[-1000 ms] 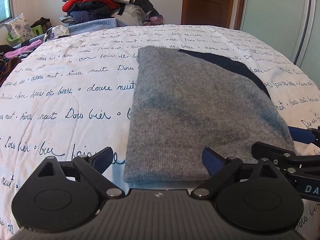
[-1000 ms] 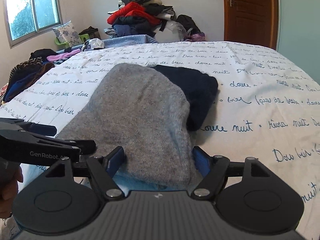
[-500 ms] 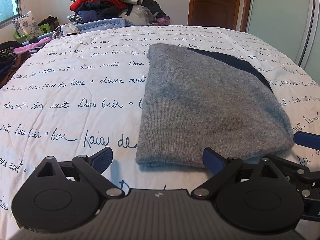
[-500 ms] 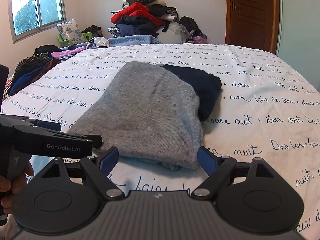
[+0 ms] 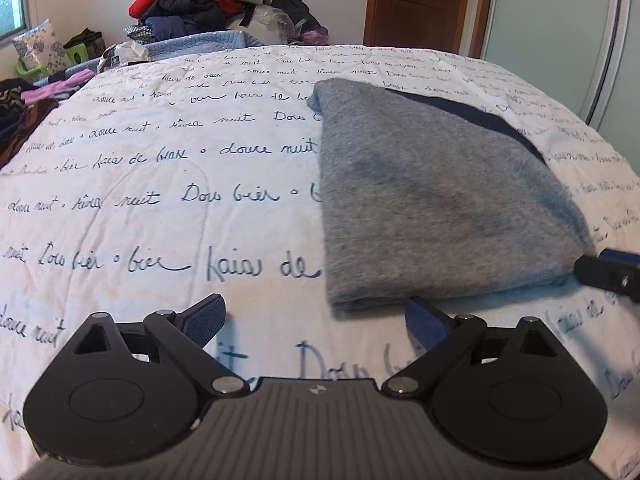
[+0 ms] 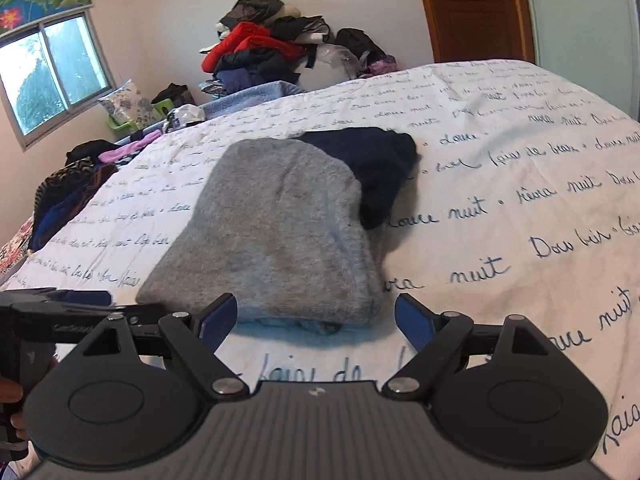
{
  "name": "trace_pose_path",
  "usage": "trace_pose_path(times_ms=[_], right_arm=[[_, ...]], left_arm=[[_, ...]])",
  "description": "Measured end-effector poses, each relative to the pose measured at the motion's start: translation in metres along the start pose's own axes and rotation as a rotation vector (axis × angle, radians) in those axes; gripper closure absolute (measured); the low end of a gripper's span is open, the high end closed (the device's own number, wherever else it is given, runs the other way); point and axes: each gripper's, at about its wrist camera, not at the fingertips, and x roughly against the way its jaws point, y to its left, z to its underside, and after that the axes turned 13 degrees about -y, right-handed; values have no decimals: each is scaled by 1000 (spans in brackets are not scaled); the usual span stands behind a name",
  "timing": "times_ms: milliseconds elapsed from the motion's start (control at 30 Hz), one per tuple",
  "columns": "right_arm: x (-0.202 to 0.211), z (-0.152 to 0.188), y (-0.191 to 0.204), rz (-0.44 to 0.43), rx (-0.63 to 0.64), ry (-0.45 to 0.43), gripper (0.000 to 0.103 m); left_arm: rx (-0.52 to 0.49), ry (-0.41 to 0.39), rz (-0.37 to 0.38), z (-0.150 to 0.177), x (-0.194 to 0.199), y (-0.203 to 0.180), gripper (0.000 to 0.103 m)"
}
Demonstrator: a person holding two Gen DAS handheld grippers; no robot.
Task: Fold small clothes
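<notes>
Grey knit garment (image 5: 432,196), folded, flat on the white script-printed bedspread (image 5: 160,184). Left wrist view: left gripper (image 5: 316,320) with jaws spread wide, nothing between them; the garment's near edge lies just ahead of its right finger, apart from the pad. Open bedspread runs ahead and to the left of this gripper — no items on it up to the far edge. A dark navy garment (image 5: 460,110) shows as a strip along the grey one's far right edge. Tip of the right gripper (image 5: 608,270) sits at the grey garment's near right corner.

Right wrist view: right gripper (image 6: 316,318) spread wide, having just opened further, empty; the grey garment's (image 6: 276,232) near edge lies just ahead, between the finger lines but clear of both pads. Navy garment (image 6: 376,168) ahead and right, partly under the grey one. Bare bedspread (image 6: 520,200) to the right. Left gripper (image 6: 60,312) close at the left. Clothes pile (image 6: 264,48) beyond the far edge.
</notes>
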Motion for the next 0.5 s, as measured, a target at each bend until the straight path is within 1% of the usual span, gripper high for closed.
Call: trace_pose_path(times_ms=[33,100,267,333,367,467,500], right_arm=[[1,1,1,9,29,-1,17],[4,4,11,42,148,-20,17],[7,23,46,209,586,-84,17],[6,31,53,262,714,-119,17],[5,32,54,276,742,-134,17],[2,33,52,262,767,-152,17],[0,33,52,271,776,-163,17]], left_arm=[[-18,1,-2,2,1,1,8],[-55,0,4,4,2,1,8],[-149,-39,-17,3,4,-9,8],[-165,-52,-13,0,4,-13,8],[-165,-58,-11,-2,4,-14,8],[-149,-63,-15,-8,0,-13,8],[-138,-65,-15,-9,0,-12,8]])
